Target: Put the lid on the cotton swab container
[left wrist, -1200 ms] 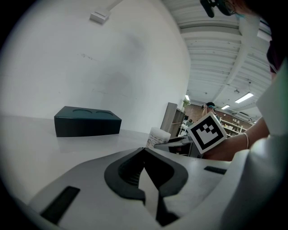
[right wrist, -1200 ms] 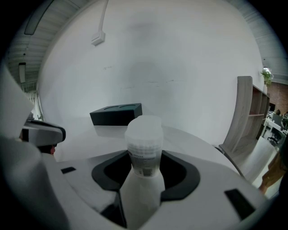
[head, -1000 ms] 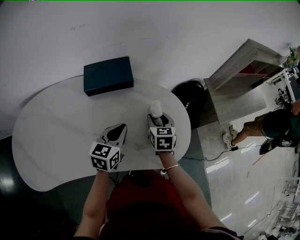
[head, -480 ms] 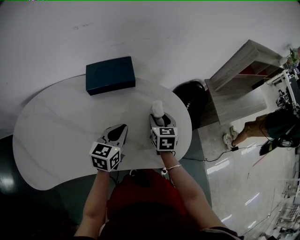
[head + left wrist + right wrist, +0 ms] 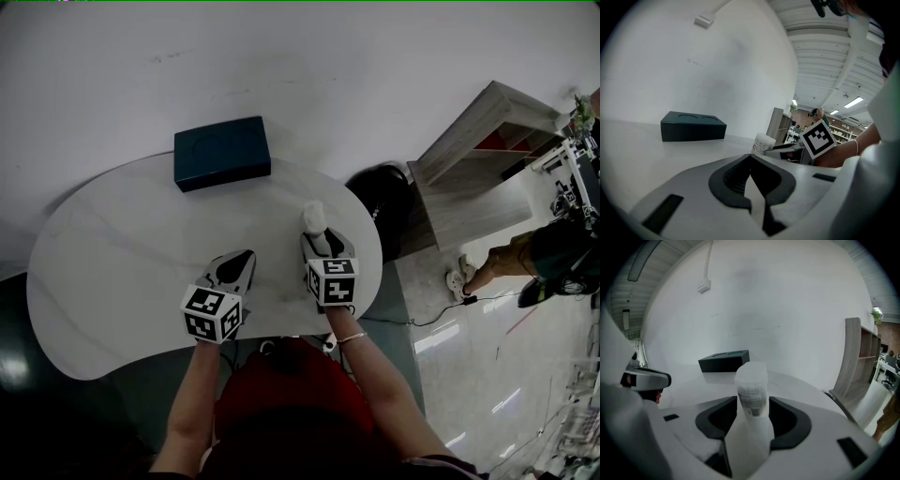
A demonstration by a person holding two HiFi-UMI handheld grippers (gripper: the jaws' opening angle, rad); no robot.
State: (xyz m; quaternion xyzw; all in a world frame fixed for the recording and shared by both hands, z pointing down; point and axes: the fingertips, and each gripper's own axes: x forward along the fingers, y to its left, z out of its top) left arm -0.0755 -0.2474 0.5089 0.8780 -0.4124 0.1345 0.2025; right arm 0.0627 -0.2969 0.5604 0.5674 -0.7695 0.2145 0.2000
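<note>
- The right gripper (image 5: 752,404) has its jaws standing wide, and their dark pads (image 5: 717,420) press on both sides of the cotton swab container (image 5: 751,383).
- The container is upright between those jaws, on the white table (image 5: 112,272) near its right edge. Its top looks capped with a frosted lid.
- The left gripper (image 5: 750,156) has its jaws closed together with nothing between them, and it rests on the table beside the right one.
- Count: two grippers, one container, one dark box (image 5: 222,152) at the table's far edge.
</note>
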